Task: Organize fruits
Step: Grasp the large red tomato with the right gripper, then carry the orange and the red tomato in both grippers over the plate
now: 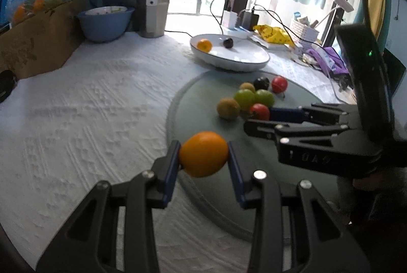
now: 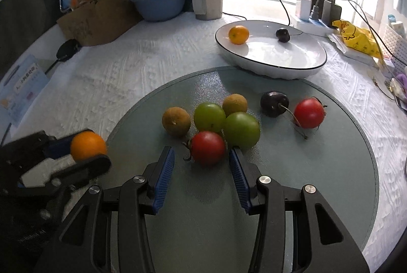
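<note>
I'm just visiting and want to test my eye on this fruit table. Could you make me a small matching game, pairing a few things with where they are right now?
Things:
1. small orange citrus fruit
2. dark purple cherry with a long stem
3. small dark round plum
4. red tomato nearest the right gripper

Places:
A. in the white oval plate
B. between the pads of the left gripper
C. on the round grey-green glass mat, beside another red tomato
D. just ahead of the right gripper, whose jaws are open

Pairs: 1-B, 2-C, 3-A, 4-D
</note>
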Action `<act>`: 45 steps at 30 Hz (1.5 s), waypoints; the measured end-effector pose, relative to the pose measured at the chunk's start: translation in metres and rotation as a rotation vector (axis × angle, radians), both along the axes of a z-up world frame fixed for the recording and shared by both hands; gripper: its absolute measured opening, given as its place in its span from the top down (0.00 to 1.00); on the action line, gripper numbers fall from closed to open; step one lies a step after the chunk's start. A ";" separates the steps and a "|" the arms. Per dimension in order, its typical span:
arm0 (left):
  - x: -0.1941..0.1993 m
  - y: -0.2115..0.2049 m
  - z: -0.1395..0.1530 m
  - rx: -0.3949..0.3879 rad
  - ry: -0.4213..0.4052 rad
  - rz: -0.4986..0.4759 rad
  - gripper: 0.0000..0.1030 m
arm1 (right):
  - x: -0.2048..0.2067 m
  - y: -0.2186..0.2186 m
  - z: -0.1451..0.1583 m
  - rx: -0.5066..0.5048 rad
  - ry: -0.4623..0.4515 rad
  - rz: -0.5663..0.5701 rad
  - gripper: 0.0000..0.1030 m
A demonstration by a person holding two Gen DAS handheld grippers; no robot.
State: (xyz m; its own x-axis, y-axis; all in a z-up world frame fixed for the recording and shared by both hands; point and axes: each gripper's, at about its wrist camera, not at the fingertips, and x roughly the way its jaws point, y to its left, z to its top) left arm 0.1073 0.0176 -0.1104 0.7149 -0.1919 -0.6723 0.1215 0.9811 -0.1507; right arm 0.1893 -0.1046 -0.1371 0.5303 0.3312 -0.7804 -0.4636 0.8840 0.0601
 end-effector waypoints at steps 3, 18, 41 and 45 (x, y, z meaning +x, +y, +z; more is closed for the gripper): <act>0.002 0.003 0.002 0.002 -0.003 0.007 0.63 | 0.000 0.002 0.000 -0.014 -0.009 0.008 0.64; 0.011 -0.013 0.014 0.034 -0.009 0.003 0.63 | -0.009 -0.014 0.018 0.056 -0.034 0.034 0.70; 0.067 -0.055 0.042 0.075 -0.019 -0.041 0.63 | 0.027 -0.074 0.065 0.135 -0.138 -0.032 0.70; 0.082 -0.058 0.044 0.077 -0.021 -0.046 0.63 | 0.041 -0.080 0.068 0.140 -0.147 -0.042 0.70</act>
